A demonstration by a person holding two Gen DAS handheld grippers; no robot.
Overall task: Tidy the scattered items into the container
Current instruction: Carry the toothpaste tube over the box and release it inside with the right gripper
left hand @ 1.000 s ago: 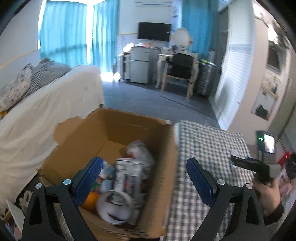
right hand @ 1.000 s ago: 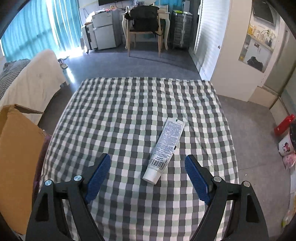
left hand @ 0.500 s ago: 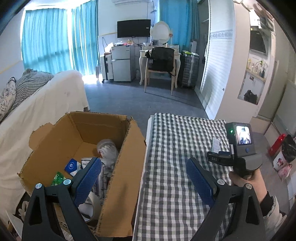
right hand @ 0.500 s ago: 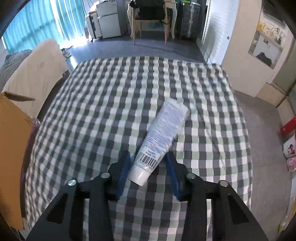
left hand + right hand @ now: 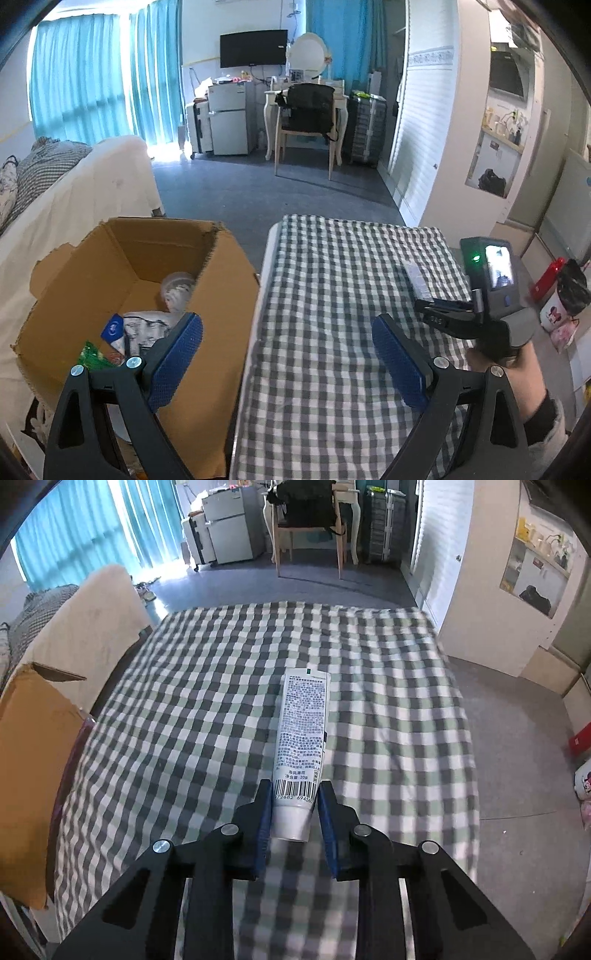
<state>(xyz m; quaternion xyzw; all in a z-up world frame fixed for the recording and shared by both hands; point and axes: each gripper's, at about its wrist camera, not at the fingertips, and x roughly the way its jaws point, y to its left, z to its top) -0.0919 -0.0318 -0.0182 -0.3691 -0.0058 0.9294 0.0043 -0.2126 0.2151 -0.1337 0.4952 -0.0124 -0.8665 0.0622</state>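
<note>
A white tube (image 5: 302,734) with a barcode lies lengthwise on the checked tablecloth (image 5: 184,720). My right gripper (image 5: 295,801) is shut on its cap end, blue pads on both sides; it also shows in the left wrist view (image 5: 443,310), with the tube (image 5: 415,278) ahead of it. My left gripper (image 5: 288,350) is open and empty, over the gap between the table and the cardboard box (image 5: 221,306). The box holds several items: a clear cup (image 5: 177,288), packets and a blue card.
The box edge (image 5: 26,775) stands left of the table. A white-covered sofa (image 5: 74,192) is beyond the box. A chair and desk (image 5: 306,125) stand at the back. Red and pink items (image 5: 554,295) sit on the floor right of the table.
My right gripper closed on the tube's cap end and the tube now points straight ahead. My left gripper swung right, away from over the box toward the table edge.
</note>
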